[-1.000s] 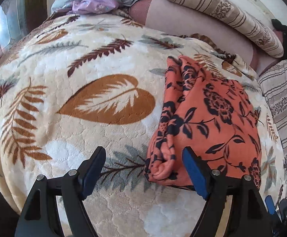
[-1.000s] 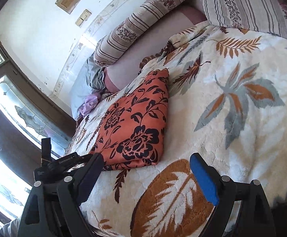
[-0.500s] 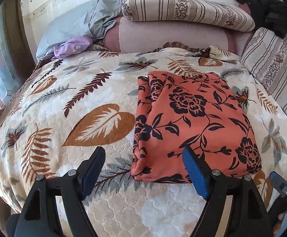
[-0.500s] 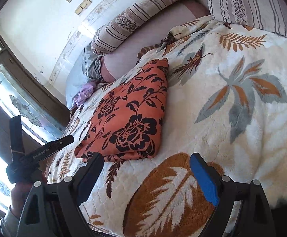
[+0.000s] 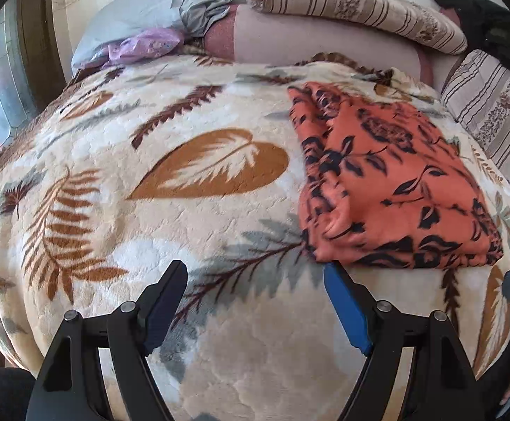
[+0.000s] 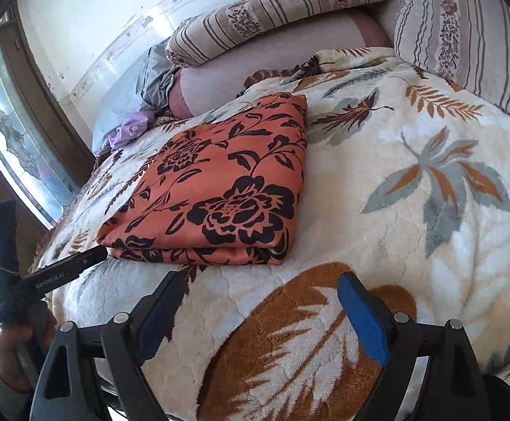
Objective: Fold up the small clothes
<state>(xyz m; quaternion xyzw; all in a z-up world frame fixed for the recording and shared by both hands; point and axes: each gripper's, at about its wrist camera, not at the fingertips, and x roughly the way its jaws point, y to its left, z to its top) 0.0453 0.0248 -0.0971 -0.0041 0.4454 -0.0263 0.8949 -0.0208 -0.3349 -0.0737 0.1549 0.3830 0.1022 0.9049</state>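
Here the orange floral garment lies as a flat, squared packet on the leaf-patterned blanket, its layered edge facing the near side of the bed, which suggests the folding of this piece is largely done. The left gripper hangs just short of the packet's near left corner, jaws spread wide with nothing between them, only blanket beneath. The right gripper hovers near the front edge of the packet, likewise gaping and empty. Both sit low and angled down toward the fabric, probably placed to take the near edge or tidy it. Striped pillows line the head of the bed, well apart.
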